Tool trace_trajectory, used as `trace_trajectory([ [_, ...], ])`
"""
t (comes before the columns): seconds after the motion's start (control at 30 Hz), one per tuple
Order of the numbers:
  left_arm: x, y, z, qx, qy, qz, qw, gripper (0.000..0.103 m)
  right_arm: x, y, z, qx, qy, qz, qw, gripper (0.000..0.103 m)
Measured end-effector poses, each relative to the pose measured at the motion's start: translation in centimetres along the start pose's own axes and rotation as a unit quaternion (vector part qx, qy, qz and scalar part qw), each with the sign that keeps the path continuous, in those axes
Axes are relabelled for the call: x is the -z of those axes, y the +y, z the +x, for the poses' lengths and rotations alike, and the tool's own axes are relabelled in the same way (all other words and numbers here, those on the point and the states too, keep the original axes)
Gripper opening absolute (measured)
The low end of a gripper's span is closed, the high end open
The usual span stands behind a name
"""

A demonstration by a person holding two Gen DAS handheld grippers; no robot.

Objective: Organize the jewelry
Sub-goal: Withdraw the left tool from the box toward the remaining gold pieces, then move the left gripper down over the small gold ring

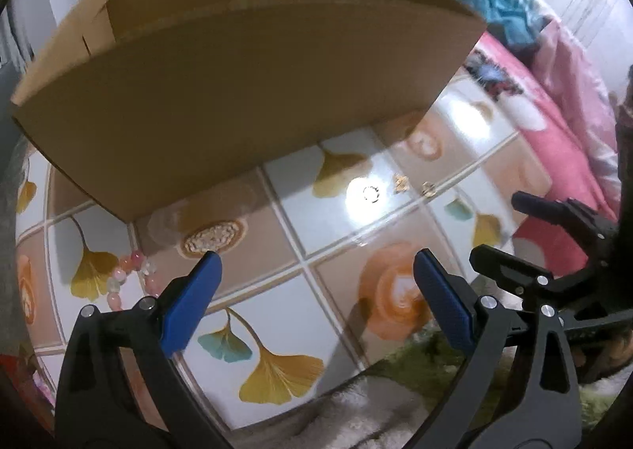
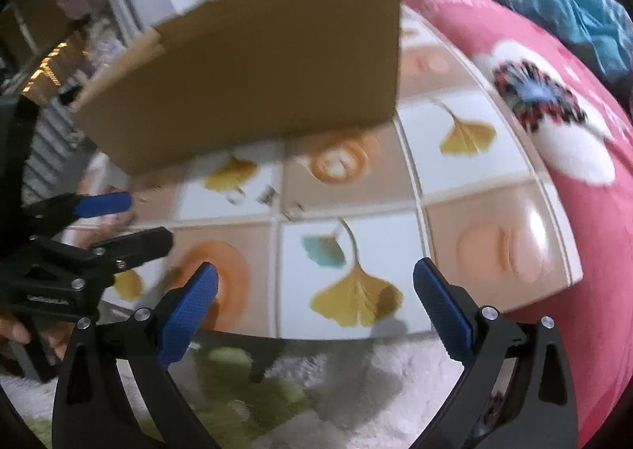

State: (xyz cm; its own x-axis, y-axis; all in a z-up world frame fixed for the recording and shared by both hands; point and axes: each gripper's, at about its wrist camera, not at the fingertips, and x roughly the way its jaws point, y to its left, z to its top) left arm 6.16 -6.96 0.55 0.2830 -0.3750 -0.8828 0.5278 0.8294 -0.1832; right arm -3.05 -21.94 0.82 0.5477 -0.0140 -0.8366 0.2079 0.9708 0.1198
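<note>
A brown cardboard box stands open-topped on the leaf-patterned table; it also shows in the right wrist view. A pink bead bracelet lies left of my left gripper, at the box's near corner. A small ring and two small gold pieces lie on the table ahead. In the right wrist view they are blurred small pieces. My left gripper is open and empty. My right gripper is open and empty above the table's near edge; it also shows in the left wrist view.
A pink flowered quilt lies along the table's right side, with a blue cloth behind. A white and green fluffy rug lies below the table's near edge. The left gripper shows at the left of the right wrist view.
</note>
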Motion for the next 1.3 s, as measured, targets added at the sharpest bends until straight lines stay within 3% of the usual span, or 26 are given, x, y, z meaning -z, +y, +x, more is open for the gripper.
trace_trajectory([
  [0.13, 0.2, 0.4, 1.0, -0.021, 0.016, -0.001, 0.9997, 0.094, 0.6, 0.1, 1.5, 0.038, 0.020, -0.007, 0.999, 0.096],
  [0.27, 0.2, -0.3, 1.7, -0.054, 0.017, 0.030, 0.9979, 0.094, 1.0, 1.0, 1.9, 0.070, 0.018, -0.042, 0.997, 0.096],
  [0.37, 0.2, -0.7, 2.0, -0.073, 0.021, 0.047, 0.9960, 0.095, 1.1, 0.9, 1.9, 0.066, 0.016, -0.043, 0.997, 0.096],
  [1.3, -0.3, -1.1, 2.5, -0.082, 0.025, 0.050, 0.9950, 0.096, 0.7, 0.8, 2.4, 0.068, 0.028, -0.038, 0.997, 0.097],
])
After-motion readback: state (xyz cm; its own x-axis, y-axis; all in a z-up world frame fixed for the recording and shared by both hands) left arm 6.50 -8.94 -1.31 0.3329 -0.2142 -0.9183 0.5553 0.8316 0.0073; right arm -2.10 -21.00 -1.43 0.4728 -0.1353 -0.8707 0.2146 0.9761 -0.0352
